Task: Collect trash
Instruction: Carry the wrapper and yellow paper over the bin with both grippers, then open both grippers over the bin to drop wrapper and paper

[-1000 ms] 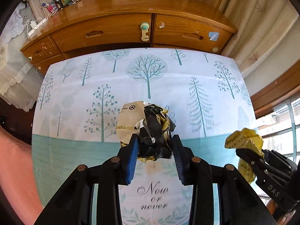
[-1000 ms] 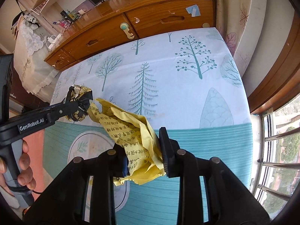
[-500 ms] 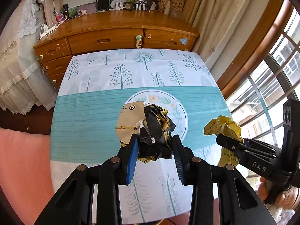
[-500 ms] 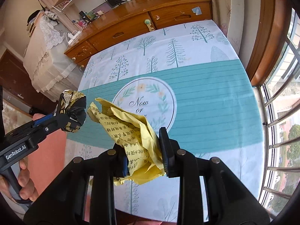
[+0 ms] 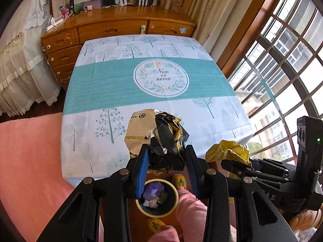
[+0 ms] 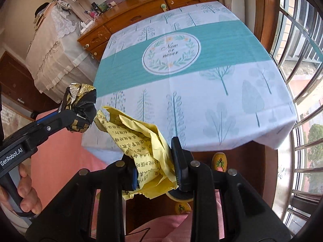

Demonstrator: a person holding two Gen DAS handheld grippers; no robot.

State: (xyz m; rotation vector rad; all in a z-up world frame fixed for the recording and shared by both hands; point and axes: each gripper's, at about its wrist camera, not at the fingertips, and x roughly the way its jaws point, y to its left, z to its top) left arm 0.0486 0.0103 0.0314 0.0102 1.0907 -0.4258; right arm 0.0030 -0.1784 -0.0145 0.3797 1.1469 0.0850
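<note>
While the worktop (image 5: 113, 84) stretches toward 12 o'clock, the left claw (image 5: 166, 162) grips a black-and-gold wrapper (image 5: 161, 137) above a bin (image 5: 156, 198); at 3 o'clock, the right claw (image 6: 155, 168) clamps yellow paper (image 6: 141, 141).

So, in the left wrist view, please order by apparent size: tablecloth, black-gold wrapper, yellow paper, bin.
1. Tablecloth
2. Black-gold wrapper, though nearness enlarges it
3. and 4. Bin and yellow paper: alike, both partly hidden.
</note>
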